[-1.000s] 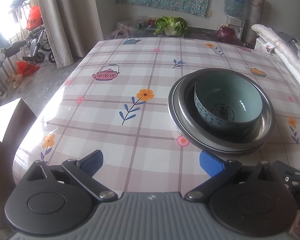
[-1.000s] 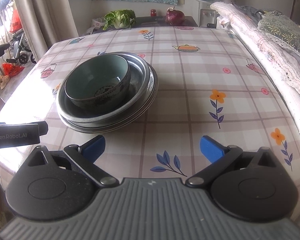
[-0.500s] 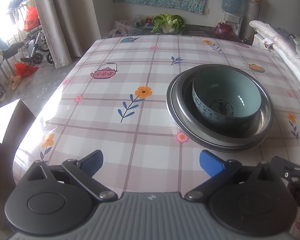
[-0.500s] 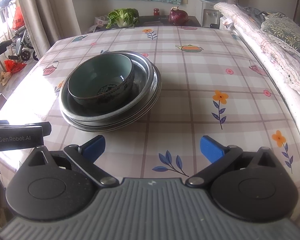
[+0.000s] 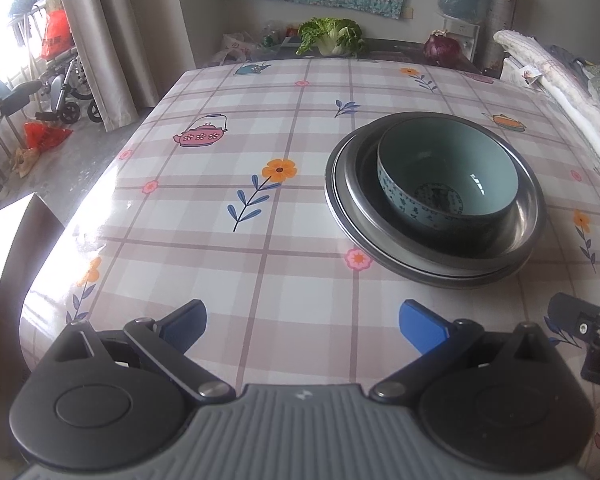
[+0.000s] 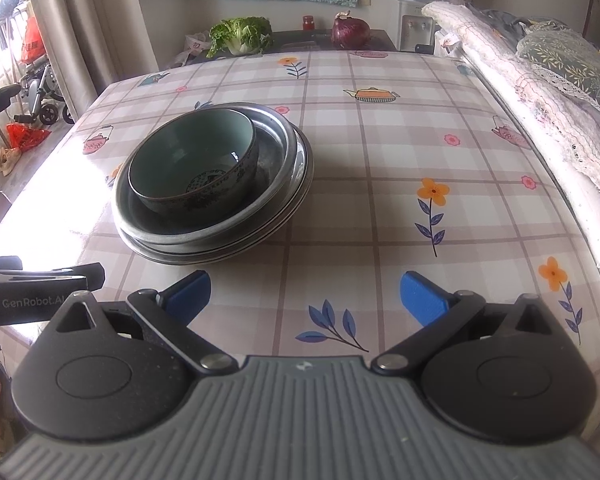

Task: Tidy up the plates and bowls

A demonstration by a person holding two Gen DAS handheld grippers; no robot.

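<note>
A pale green ceramic bowl [image 5: 448, 172] [image 6: 194, 164] sits inside a stack of steel plates [image 5: 348, 196] [image 6: 292, 184] on the checked tablecloth. My left gripper [image 5: 302, 322] hangs open over the table's near edge, the stack ahead and to its right. My right gripper [image 6: 304, 292] is also open, empty, with the stack ahead and to its left. Neither gripper touches the dishes. A part of the right gripper's body [image 5: 592, 340] shows at the right edge of the left wrist view, and the left gripper's body [image 6: 36, 292] at the left edge of the right wrist view.
The table [image 5: 228, 152] carries a plaid cloth with flowers and teapots. Beyond its far edge a counter holds a cabbage [image 5: 332, 36] and a red cabbage [image 6: 350, 32]. Folded bedding [image 6: 520, 88] runs along the right side. A curtain [image 5: 112, 40] and a wheelchair [image 5: 60, 88] stand left.
Both grippers have drawn back slightly from the stack and risen a little; the dishes look a bit farther off. The bowl and plates have not moved.
</note>
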